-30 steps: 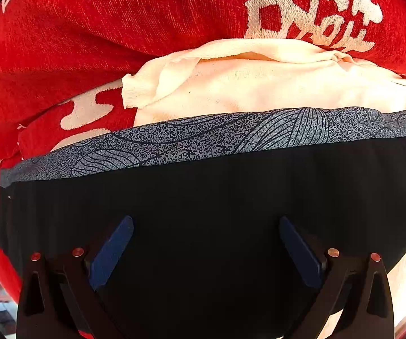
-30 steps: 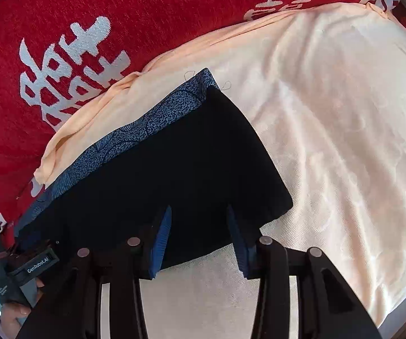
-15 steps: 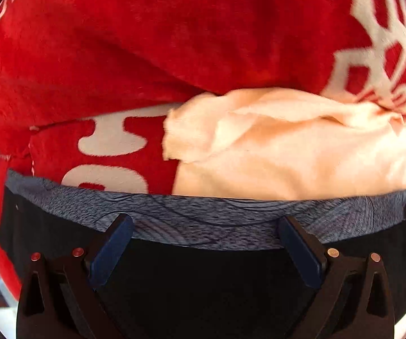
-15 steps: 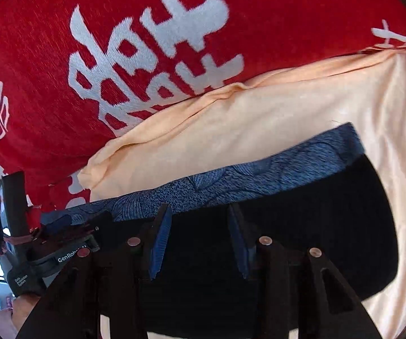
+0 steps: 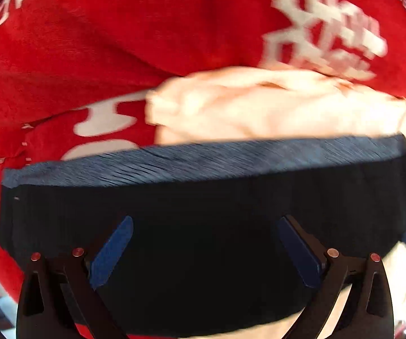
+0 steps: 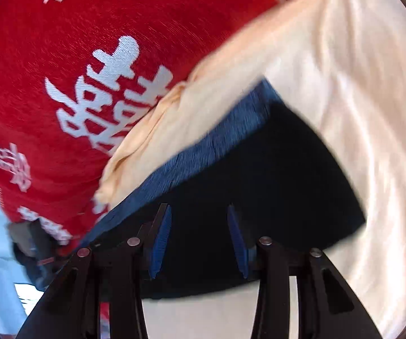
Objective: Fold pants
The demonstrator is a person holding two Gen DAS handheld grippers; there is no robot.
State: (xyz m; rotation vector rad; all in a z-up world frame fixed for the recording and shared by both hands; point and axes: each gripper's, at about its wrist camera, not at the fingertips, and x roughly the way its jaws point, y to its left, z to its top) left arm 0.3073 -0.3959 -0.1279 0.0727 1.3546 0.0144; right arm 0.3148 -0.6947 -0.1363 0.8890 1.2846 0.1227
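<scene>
The pants [image 5: 203, 226] are dark, almost black, with a blue patterned waistband [image 5: 203, 158] along one edge. They lie folded into a small flat block on a cream cloth [image 6: 358, 113], and that cloth lies on a big red cloth [image 6: 89, 56] with white signs on it. What is under the cloths cannot be seen. The pants look soft and light, like thin stretchy cloth. They will bend and flop, and they will not break. The folded layers may slide apart if only the top one is picked up. I think the best place to take hold is at an edge or a corner, pinching all the layers together. The waistband looks thicker, so it may be a good place to grab. In the left view, the left gripper [image 5: 203, 243] has its blue fingers [image 5: 112, 254] spread wide apart. The dark cloth fills the space between them and reaches past them on both sides, with the waistband farther ahead. They hold nothing. In the right view, the right gripper [image 6: 200, 237] has its fingers [image 6: 160, 243] spread too, but closer together. The dark cloth shows between them, and the pants' near edge lies just by the fingers. The waistband runs off up and to the right. I cannot tell if any finger touches the pants. Both pictures are blurry.
</scene>
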